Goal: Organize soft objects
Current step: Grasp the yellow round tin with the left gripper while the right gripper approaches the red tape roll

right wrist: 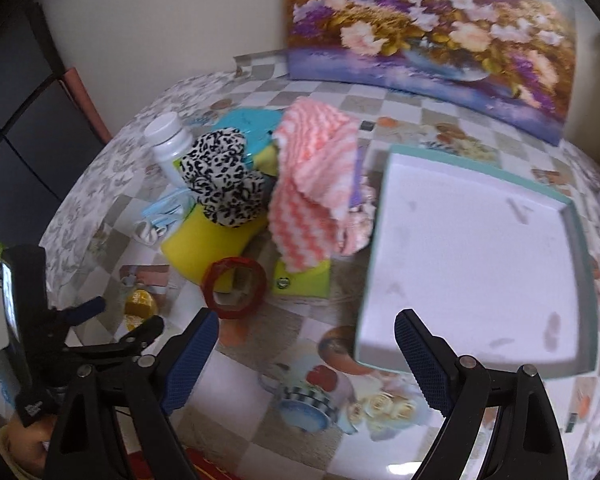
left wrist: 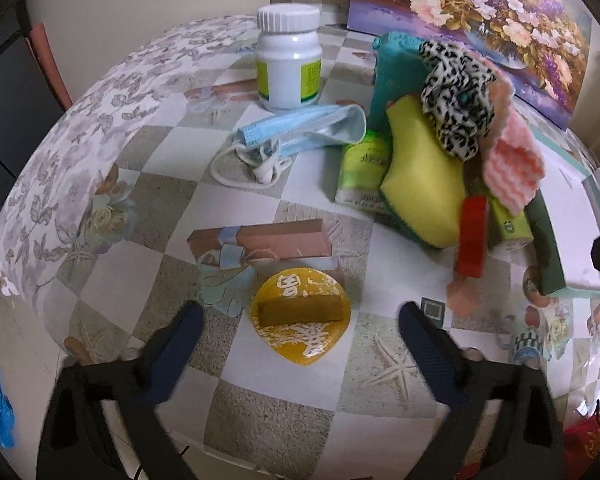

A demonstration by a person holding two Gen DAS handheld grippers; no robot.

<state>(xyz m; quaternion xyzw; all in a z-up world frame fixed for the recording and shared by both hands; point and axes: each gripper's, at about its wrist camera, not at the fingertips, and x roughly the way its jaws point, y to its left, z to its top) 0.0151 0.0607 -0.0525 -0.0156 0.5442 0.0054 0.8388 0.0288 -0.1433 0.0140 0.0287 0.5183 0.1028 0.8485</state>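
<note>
A heap of soft things lies mid-table: a yellow sponge, a leopard-print scrunchie, a pink-and-white zigzag cloth and a blue face mask. My left gripper is open and empty, just in front of a yellow packet. It also shows in the right wrist view. My right gripper is open and empty, near the front left corner of an empty white tray with a teal rim.
A white pill bottle stands at the back. A red tape ring and green tissue packs lie by the heap. A floral painting leans on the wall. The table edge is near me.
</note>
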